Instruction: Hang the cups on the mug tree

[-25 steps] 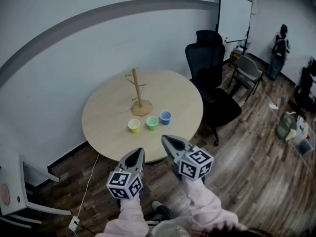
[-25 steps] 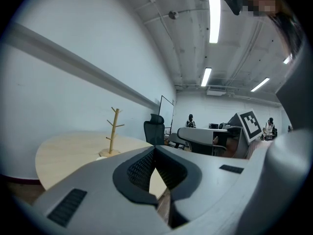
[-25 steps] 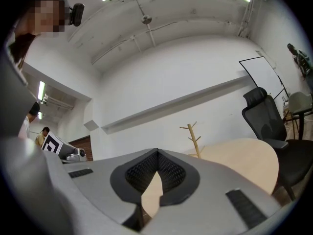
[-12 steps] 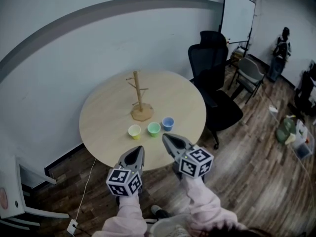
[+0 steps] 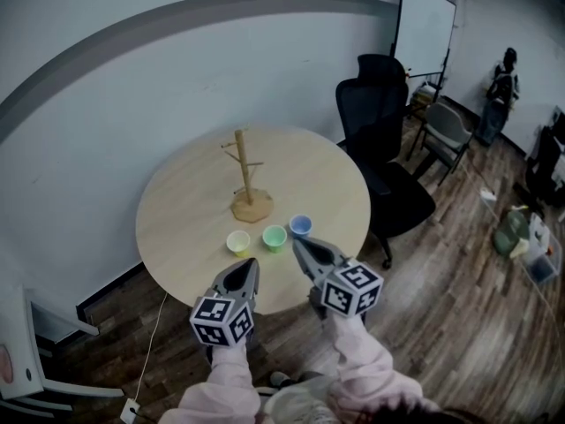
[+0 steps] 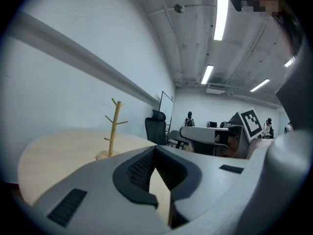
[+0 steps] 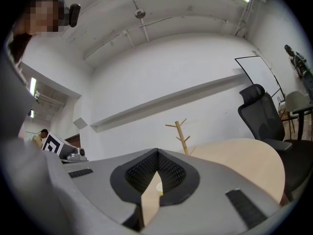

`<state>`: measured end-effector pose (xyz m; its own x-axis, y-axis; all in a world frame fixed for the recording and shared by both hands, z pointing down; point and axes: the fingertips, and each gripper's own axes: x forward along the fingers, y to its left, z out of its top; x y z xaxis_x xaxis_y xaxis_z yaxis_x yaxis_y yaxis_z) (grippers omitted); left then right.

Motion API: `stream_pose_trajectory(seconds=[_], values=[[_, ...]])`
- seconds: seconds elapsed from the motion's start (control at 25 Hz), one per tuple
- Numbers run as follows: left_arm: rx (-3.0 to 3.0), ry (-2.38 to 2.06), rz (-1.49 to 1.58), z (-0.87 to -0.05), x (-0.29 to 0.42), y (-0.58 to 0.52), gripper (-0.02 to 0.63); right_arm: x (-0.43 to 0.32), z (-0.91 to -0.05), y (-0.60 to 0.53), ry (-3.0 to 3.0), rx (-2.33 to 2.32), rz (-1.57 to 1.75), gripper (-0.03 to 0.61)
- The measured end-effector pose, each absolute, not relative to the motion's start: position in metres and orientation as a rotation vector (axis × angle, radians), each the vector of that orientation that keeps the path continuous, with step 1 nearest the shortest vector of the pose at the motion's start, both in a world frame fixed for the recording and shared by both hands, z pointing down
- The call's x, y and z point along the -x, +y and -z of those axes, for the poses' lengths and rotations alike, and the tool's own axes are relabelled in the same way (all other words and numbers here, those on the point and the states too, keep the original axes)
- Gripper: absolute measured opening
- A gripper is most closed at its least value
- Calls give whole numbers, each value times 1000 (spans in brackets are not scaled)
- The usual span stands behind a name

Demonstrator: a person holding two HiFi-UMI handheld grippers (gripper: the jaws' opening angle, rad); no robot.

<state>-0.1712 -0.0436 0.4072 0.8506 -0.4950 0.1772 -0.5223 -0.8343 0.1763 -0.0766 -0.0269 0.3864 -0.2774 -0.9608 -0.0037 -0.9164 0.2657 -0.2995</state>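
A yellow cup [image 5: 238, 241], a green cup [image 5: 274, 236] and a blue cup [image 5: 301, 225] were set in a row on the round table [image 5: 177, 223], just before the wooden mug tree [image 5: 244, 170]. The left gripper [image 5: 247, 268] and the right gripper [image 5: 302, 247] were held closed and empty, short of them. The cups were judged light, stiff and easily tipped. A pinch across the rim wall was favoured, no handles being discernible.

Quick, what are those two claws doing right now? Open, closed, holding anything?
Left claw: closed, tips together, holding nothing.
Right claw: closed, tips together, holding nothing.
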Motion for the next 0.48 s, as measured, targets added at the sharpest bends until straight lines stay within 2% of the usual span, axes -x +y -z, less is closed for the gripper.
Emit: stream_pose_trajectory(seconds=[0.48], values=[[-2803, -725, -232, -423, 152, -54, 3, 54, -407, -33, 2321, 1855, 386, -9]])
